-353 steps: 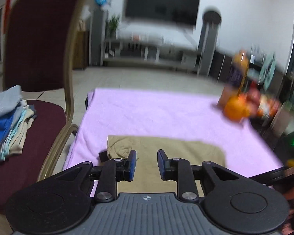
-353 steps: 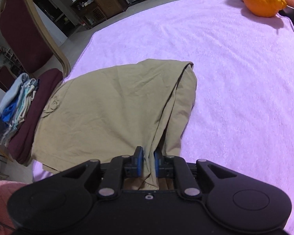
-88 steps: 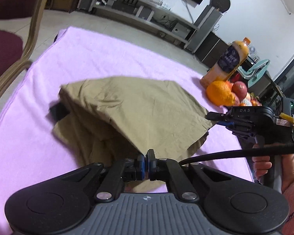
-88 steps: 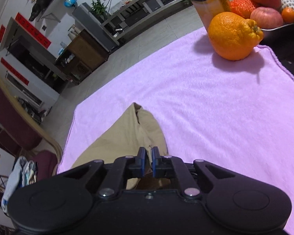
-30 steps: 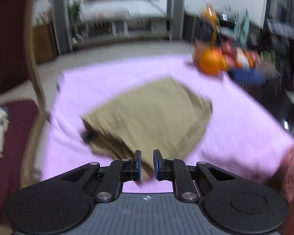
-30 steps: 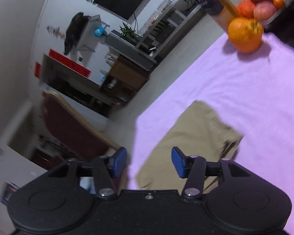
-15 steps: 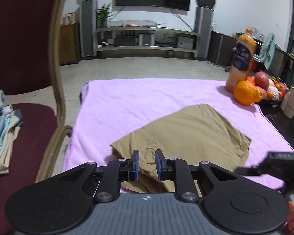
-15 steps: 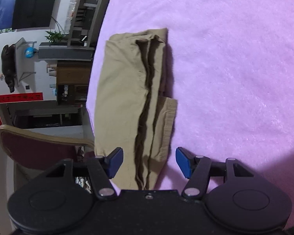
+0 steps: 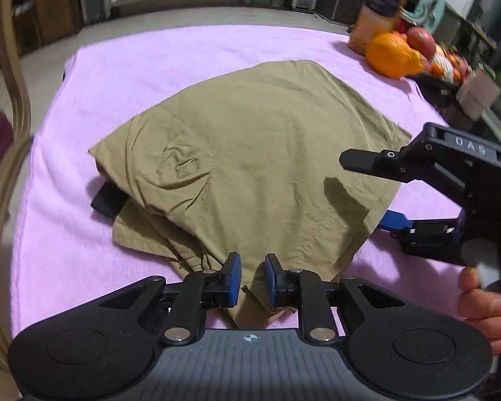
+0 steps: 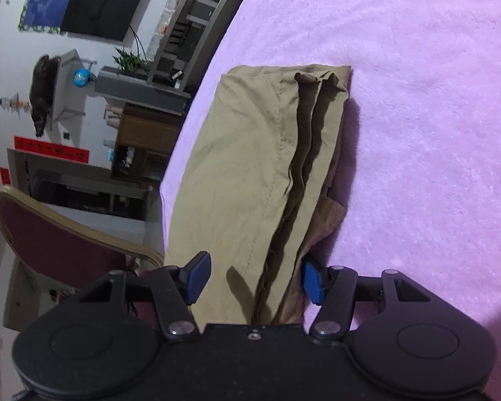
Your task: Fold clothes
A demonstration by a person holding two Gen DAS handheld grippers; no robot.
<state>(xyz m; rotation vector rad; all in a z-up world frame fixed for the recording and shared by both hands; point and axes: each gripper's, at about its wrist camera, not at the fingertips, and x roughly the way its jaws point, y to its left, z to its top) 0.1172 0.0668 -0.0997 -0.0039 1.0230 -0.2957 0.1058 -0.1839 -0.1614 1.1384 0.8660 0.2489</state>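
Note:
A khaki garment (image 9: 250,147) lies folded in several layers on the purple towel (image 9: 190,50). A black part (image 9: 108,202) sticks out from under its left side. My left gripper (image 9: 253,279) hovers at the garment's near corner, fingers a little apart and open, with cloth beneath them. My right gripper (image 9: 372,192) comes in from the right, held by a hand (image 9: 484,297). It stands wide open, one finger above the garment's right edge and one blue pad (image 9: 394,220) low beside it. In the right wrist view the right gripper (image 10: 254,277) straddles the stacked edge of the garment (image 10: 250,167).
An orange (image 9: 390,55), a juice bottle (image 9: 380,3) and more fruit stand at the towel's far right corner. A chair with a gold frame (image 9: 13,77) and dark red seat stands left of the table; it shows also as the chair (image 10: 56,244). Bare towel (image 10: 434,117) surrounds the garment.
Both grippers, shut on the garment about three seconds ago, have let it go folded. Since half a second ago the left one moved closer and the right one reached the garment's edge.

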